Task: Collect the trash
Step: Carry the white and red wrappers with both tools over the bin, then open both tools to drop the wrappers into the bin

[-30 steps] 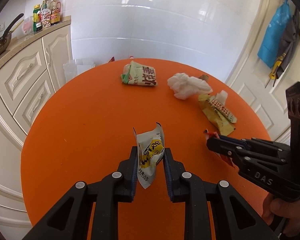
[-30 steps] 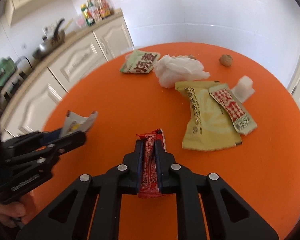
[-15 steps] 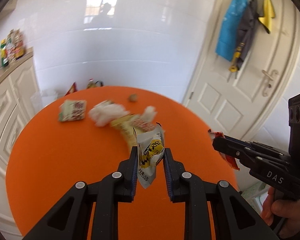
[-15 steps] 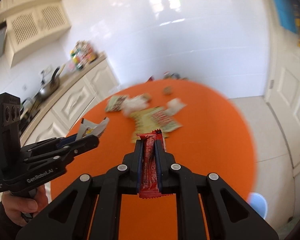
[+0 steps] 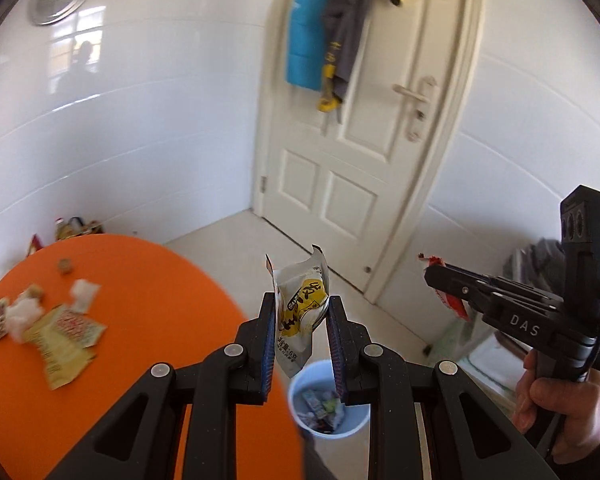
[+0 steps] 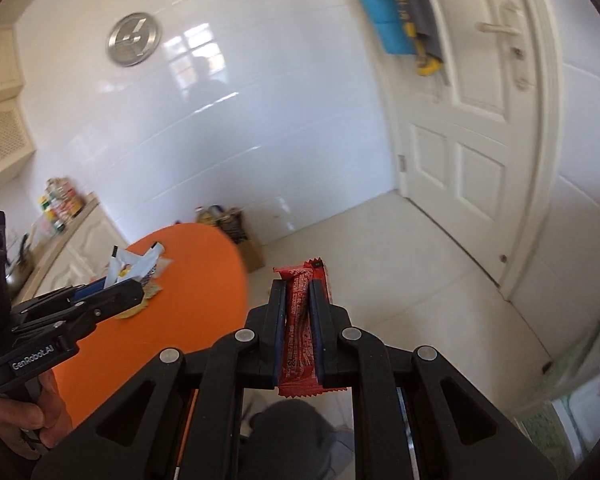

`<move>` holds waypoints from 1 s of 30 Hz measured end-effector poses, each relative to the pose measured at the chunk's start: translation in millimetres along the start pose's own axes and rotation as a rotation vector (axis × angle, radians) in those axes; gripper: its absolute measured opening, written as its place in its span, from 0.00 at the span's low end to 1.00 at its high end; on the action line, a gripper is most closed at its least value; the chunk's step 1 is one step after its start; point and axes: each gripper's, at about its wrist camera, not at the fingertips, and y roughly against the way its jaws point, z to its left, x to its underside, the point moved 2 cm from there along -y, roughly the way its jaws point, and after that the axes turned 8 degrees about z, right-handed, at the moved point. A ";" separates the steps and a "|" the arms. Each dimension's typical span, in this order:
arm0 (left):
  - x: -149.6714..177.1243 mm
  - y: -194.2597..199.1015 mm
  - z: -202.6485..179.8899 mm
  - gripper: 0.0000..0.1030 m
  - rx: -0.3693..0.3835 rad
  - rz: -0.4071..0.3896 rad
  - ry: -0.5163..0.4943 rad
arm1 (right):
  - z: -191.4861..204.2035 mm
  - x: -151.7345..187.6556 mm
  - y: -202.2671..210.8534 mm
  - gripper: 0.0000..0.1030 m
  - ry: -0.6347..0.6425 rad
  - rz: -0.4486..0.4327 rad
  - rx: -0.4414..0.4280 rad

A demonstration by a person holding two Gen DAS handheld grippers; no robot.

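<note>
White wall tiles and a panelled door [image 5: 364,152] stood behind us, with the orange table [image 5: 148,280] to the left. Our left gripper [image 5: 302,320] pinched a white-and-yellow wrapper [image 5: 300,312] upright, its long axis pointing up, above a blue bin [image 5: 358,420] on the floor just off the table's edge. Its print was too small to read. Our right gripper [image 6: 298,312], marked "DAS", was clamped on a red wrapper [image 6: 299,332], also standing lengthwise, over the floor tiles. "GenRobot.AI" showed on the left gripper's side.
</note>
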 end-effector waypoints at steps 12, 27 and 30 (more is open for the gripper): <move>3.5 -135.8 -64.9 0.19 0.089 0.309 -0.084 | -117.8 50.4 -78.6 0.11 -0.226 0.198 0.073; 14.4 -227.9 -91.0 0.68 0.025 0.565 -0.063 | -178.6 95.5 -149.3 0.49 -0.425 0.368 0.053; 15.9 -226.8 -94.4 0.77 0.016 0.573 -0.060 | -177.9 96.1 -150.2 0.51 -0.427 0.371 0.056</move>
